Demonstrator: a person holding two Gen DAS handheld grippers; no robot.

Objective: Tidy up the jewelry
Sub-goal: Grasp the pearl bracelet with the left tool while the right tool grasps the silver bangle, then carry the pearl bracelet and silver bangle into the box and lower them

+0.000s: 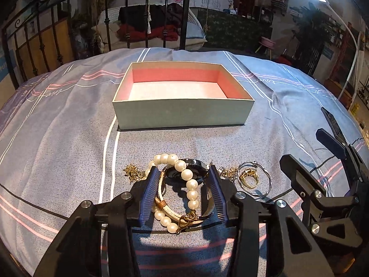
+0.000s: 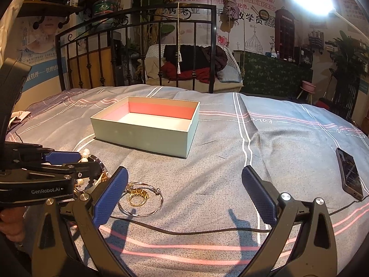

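Observation:
A dark-faced watch (image 1: 196, 164) with a tan strap lies on the bedspread, and a pearl bracelet (image 1: 191, 185) is draped over it. My left gripper (image 1: 184, 169) straddles both, its blue pads pressed against the strap on either side. To the right lie a gold ring (image 1: 248, 177) inside a thin silver bangle (image 1: 268, 180), and a gold trinket (image 1: 132, 172) lies to the left. The pale blue box (image 1: 182, 113) with a pink lining stands open farther back. My right gripper (image 2: 184, 170) hovers open over bare bedspread, with the ring (image 2: 138, 196) and bangle (image 2: 159, 205) just beyond its left finger.
A phone (image 2: 349, 173) lies at the right on the bedspread, with a black cable (image 2: 184, 229) running across the front. A black iron bedstead (image 2: 138, 23) stands behind the box (image 2: 143, 133). A hand (image 2: 9, 219) holds the left gripper (image 2: 64, 159).

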